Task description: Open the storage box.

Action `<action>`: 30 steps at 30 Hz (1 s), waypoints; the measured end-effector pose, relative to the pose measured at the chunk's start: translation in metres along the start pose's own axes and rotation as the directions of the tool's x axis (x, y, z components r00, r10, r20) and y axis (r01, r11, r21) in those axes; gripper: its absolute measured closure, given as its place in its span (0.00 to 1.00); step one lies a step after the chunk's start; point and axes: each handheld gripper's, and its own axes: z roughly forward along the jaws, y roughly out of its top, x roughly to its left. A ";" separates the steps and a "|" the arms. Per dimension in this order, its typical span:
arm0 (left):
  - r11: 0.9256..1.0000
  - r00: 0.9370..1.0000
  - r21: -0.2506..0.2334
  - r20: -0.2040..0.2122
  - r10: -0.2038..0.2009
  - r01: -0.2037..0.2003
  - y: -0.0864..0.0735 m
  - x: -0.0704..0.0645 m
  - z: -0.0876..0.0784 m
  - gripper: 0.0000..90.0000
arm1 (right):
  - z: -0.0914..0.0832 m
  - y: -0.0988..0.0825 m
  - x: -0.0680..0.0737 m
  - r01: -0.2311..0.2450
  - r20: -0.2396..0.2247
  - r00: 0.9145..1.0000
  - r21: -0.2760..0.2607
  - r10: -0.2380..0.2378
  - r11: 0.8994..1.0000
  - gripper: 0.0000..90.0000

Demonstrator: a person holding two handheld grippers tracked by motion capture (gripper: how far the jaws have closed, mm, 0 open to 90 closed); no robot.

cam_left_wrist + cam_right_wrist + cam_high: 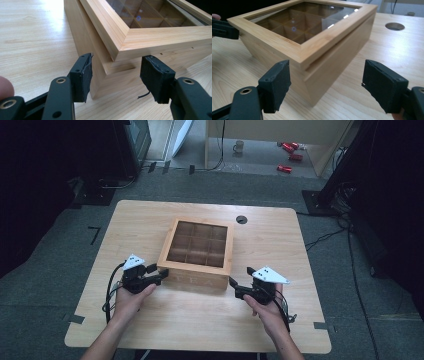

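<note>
You had the pale wooden table (150, 220) in front of you, and on it, a little back from the middle, sat the square light-wood tea box with a glass window lid and a grid of compartments (197, 251). It lay with one front edge facing you, its two near corners pointing toward your hands. The lid looked down, resting on the base.

Your left gripper (159, 274) was at the box's near left corner. In the left gripper view that corner stood straight ahead between the black jaws, the lid's mitred rim above them and the base's edge running down between the pads (82, 75). One pad sat close against the left side wall, the other just off the front face; neither visibly pressed, so the jaws read as released but bracketing the corner.

Your right gripper (234, 284) was just short of the near right corner. In the right gripper view the corner lay ahead and between the jaws, which stood wide apart and held nothing, with clear table showing on both sides of the wood.

The left hand was therefore the nearer one, already around its corner. I'd judge the right one needed only a short push forward along the corner's diagonal to match it before any squeeze or lift.
</note>
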 end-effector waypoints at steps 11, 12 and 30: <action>0.997 0.997 -0.031 -0.023 0.070 -0.070 0.008 -0.012 -0.001 0.49 | 0.008 0.006 0.009 0.055 -0.037 0.998 0.013 -0.055 0.998 0.24; 0.996 0.996 -0.032 -0.024 0.082 -0.082 0.008 -0.014 -0.001 0.49 | 0.010 0.007 0.009 0.049 -0.033 0.998 0.014 -0.048 0.999 0.24; 0.993 0.993 -0.047 -0.049 0.104 -0.107 0.013 -0.024 -0.001 0.50 | 0.014 0.008 0.001 0.075 0.012 0.997 0.023 -0.075 0.997 0.25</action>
